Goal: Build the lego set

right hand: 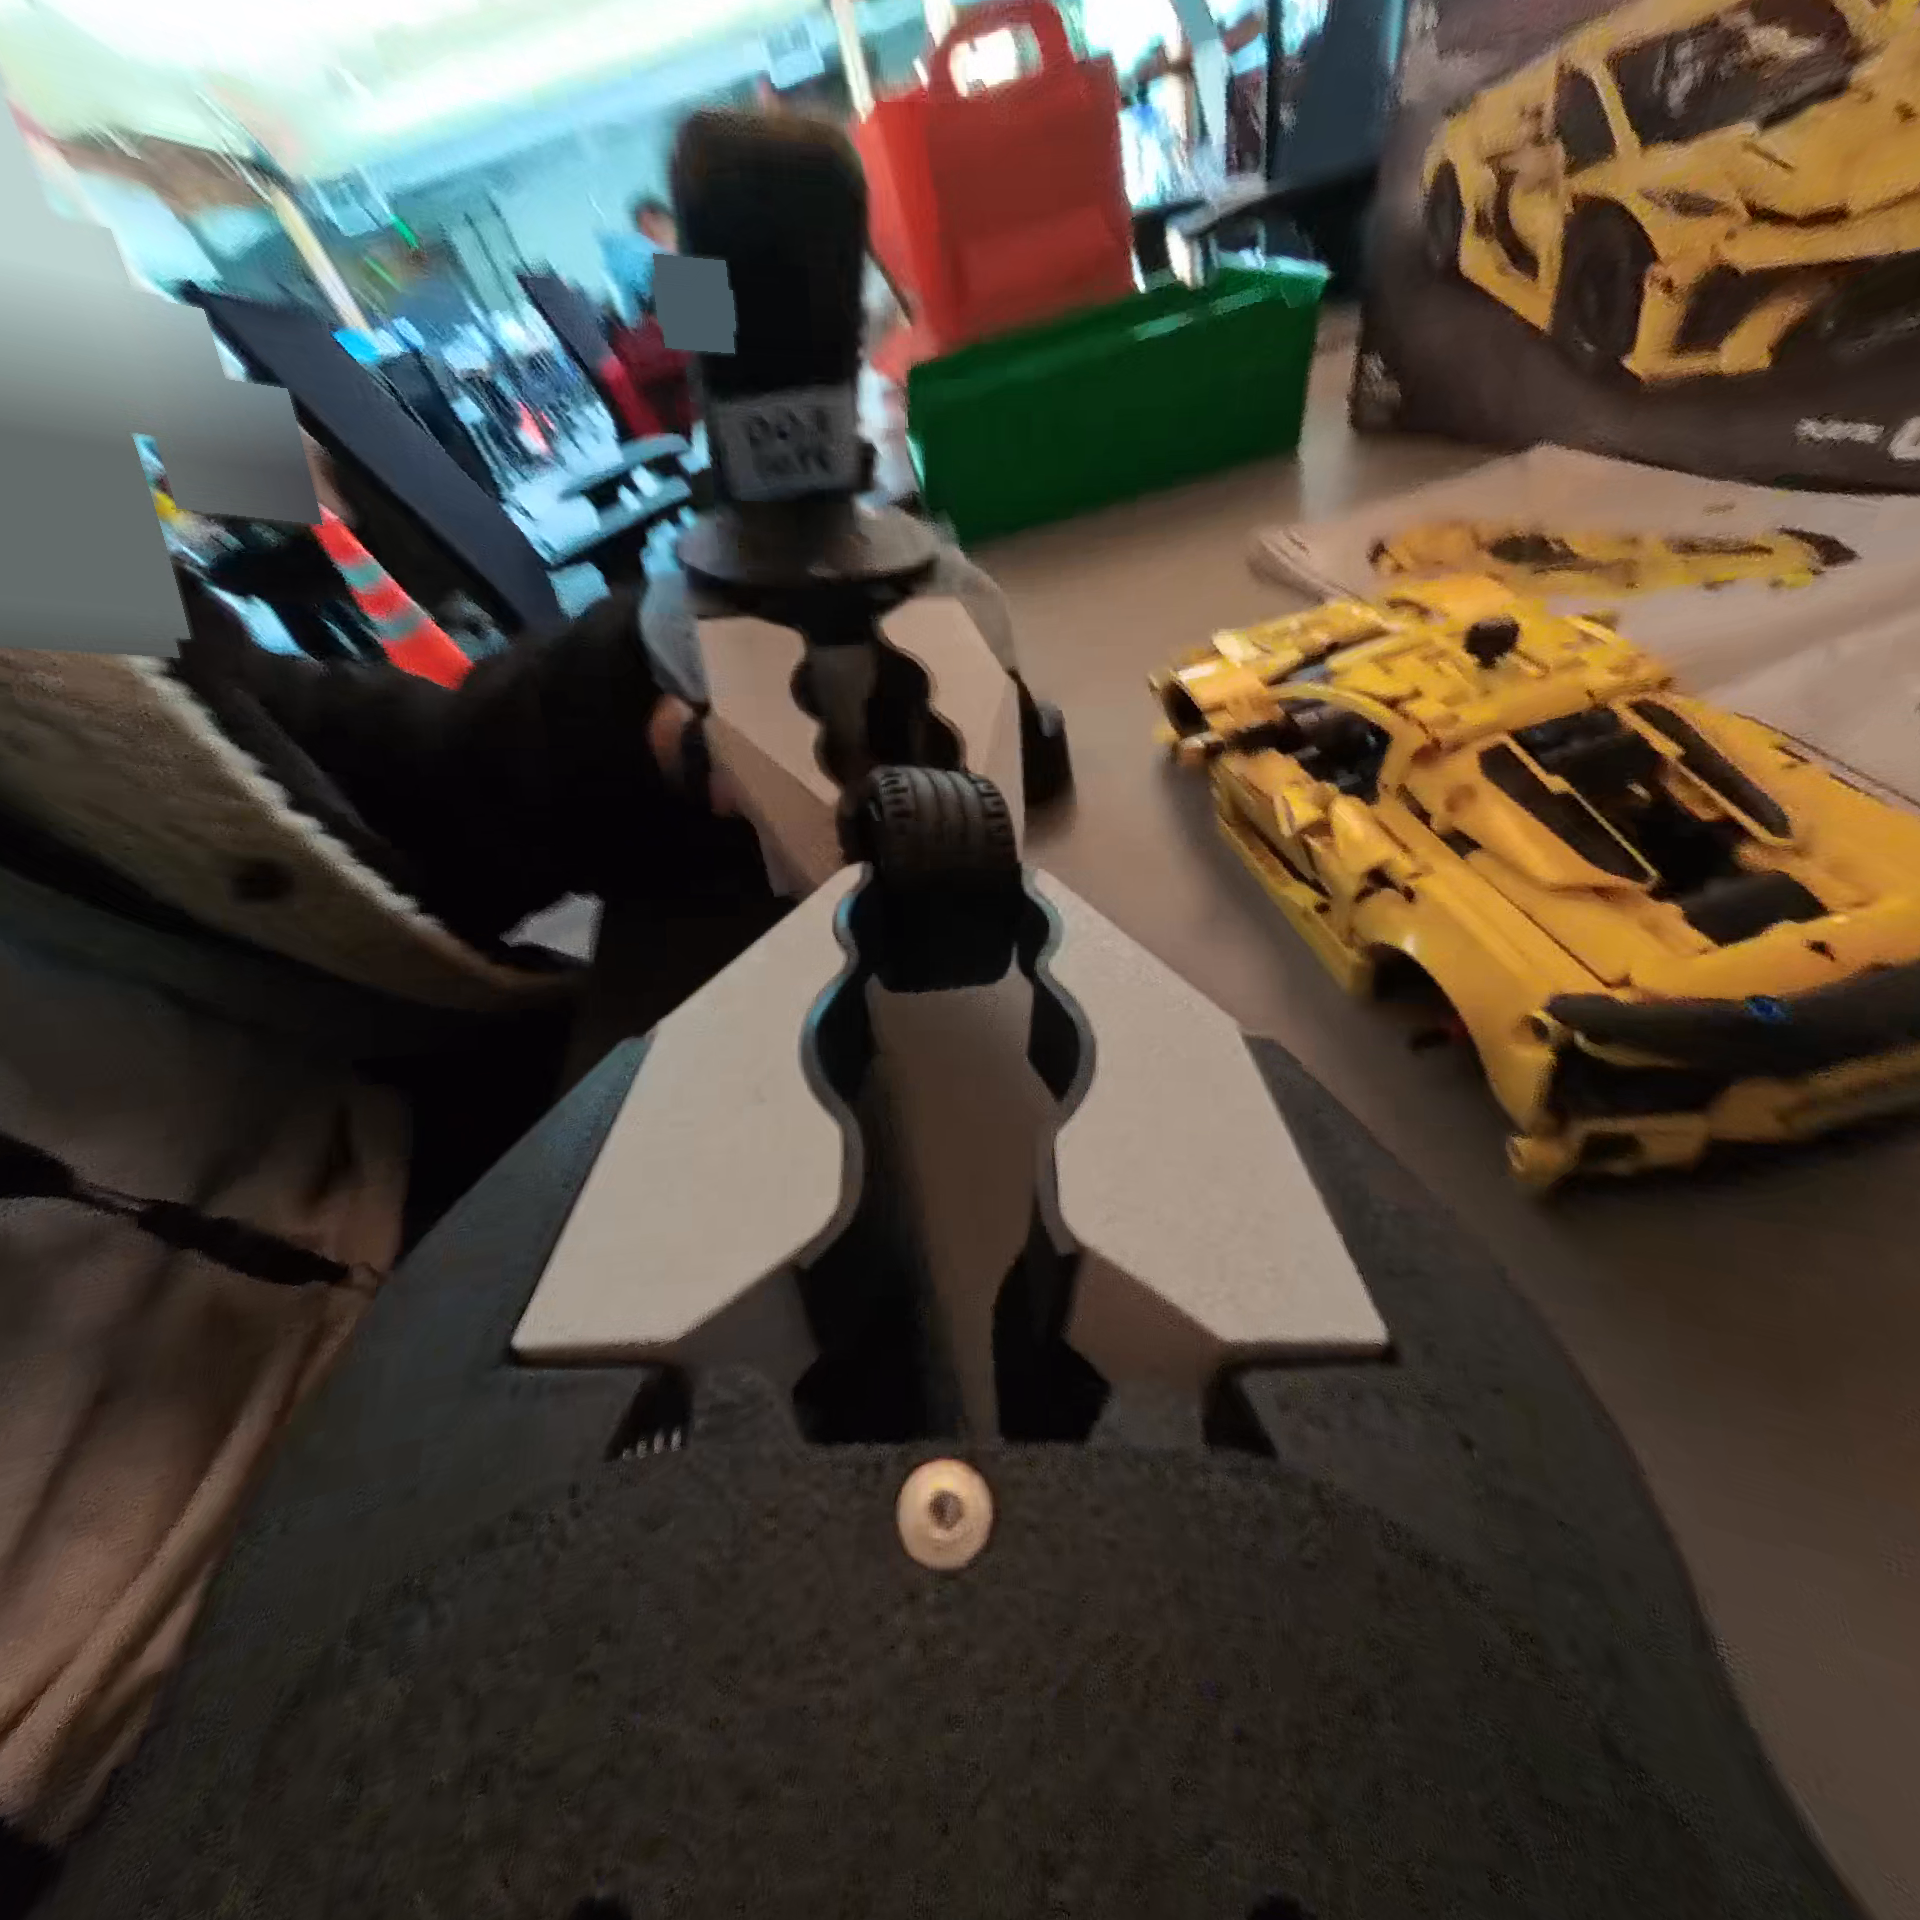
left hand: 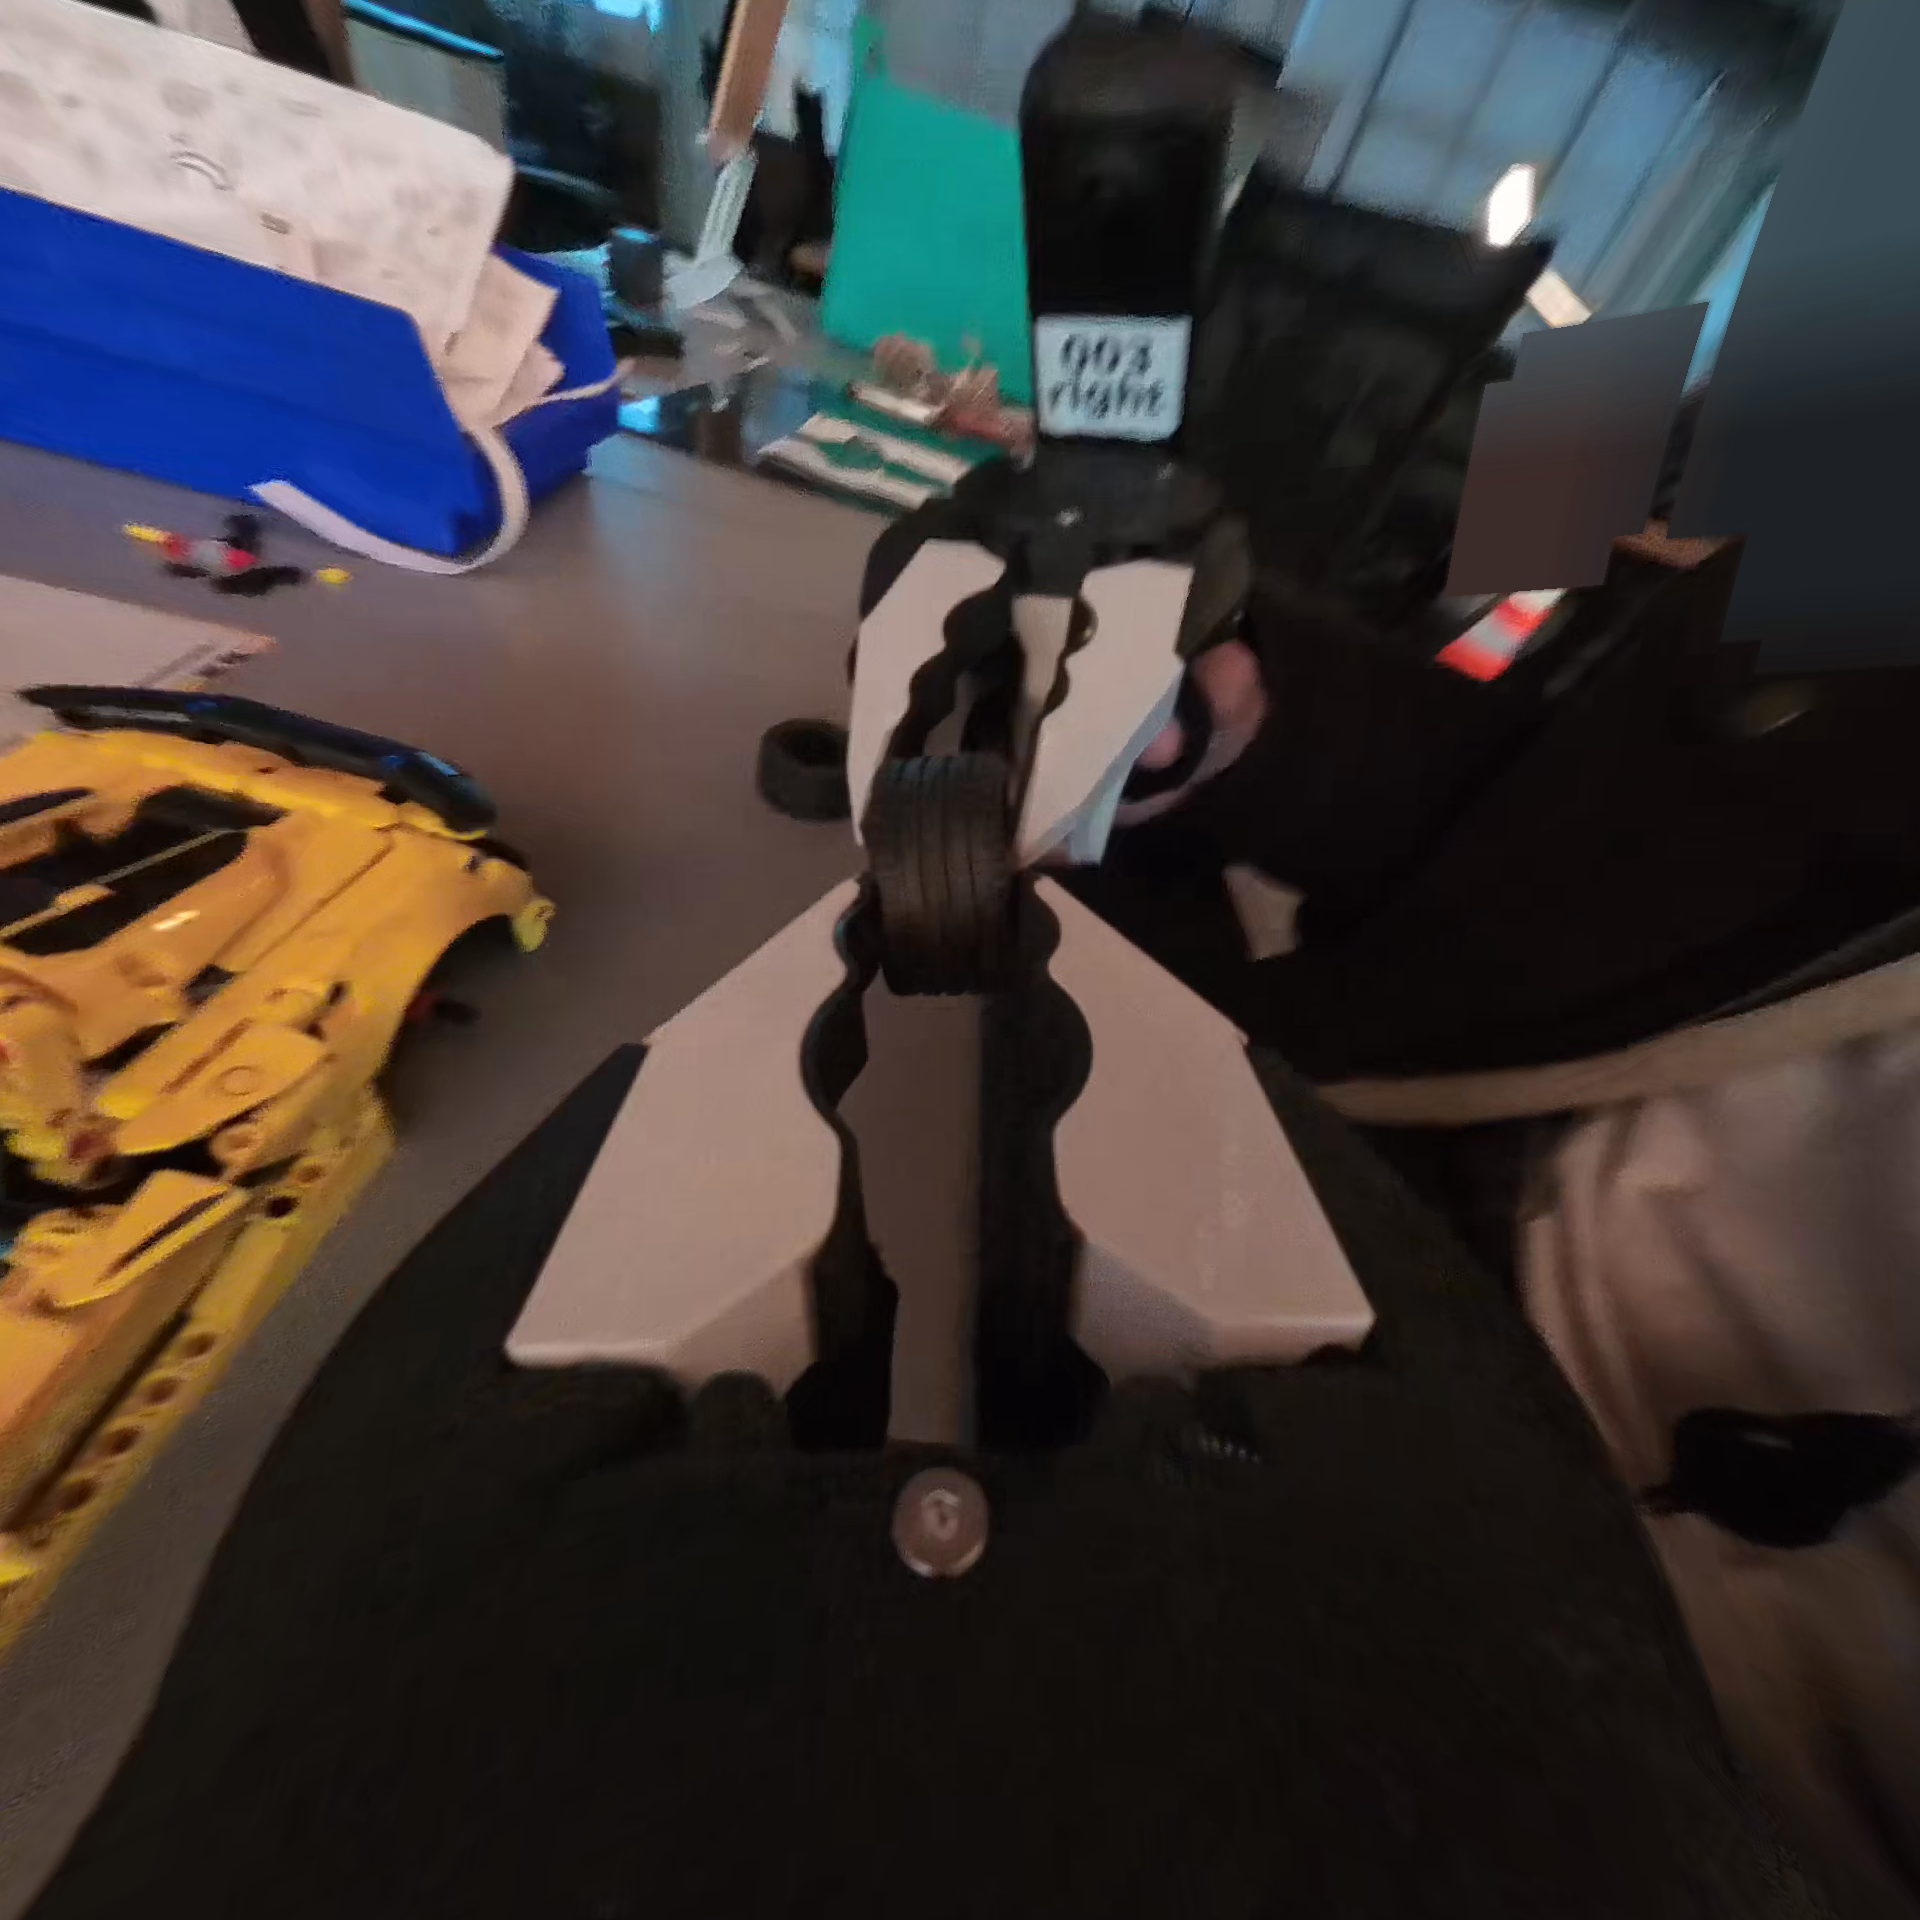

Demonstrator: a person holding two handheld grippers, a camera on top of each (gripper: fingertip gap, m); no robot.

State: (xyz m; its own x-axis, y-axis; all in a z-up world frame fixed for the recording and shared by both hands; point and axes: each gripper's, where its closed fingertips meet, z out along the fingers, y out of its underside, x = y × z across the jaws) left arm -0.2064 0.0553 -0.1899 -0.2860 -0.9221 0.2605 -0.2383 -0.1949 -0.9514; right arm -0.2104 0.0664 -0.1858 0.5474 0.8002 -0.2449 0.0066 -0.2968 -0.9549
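Grey table [left hand: 644, 644]: one yellow car [left hand: 208, 935], one loose tyre [left hand: 805, 769]; left tongs [left hand: 945, 896] and right tongs [right hand: 940, 883] clamp one held tyre [left hand: 940, 873].

The left tongs [left hand: 940, 894] and the right tongs [right hand: 940, 894] point straight at each other, tip to tip, raised above the surface. Each pair's grey fingers [left hand: 727, 1091] stand a narrow gap apart, closed onto the same black tyre [left hand: 940, 873] from opposite ends. A dark-gloved hand [right hand: 582, 748] grips the left tongs' body; another hand [left hand: 1216, 717] holds the right one.
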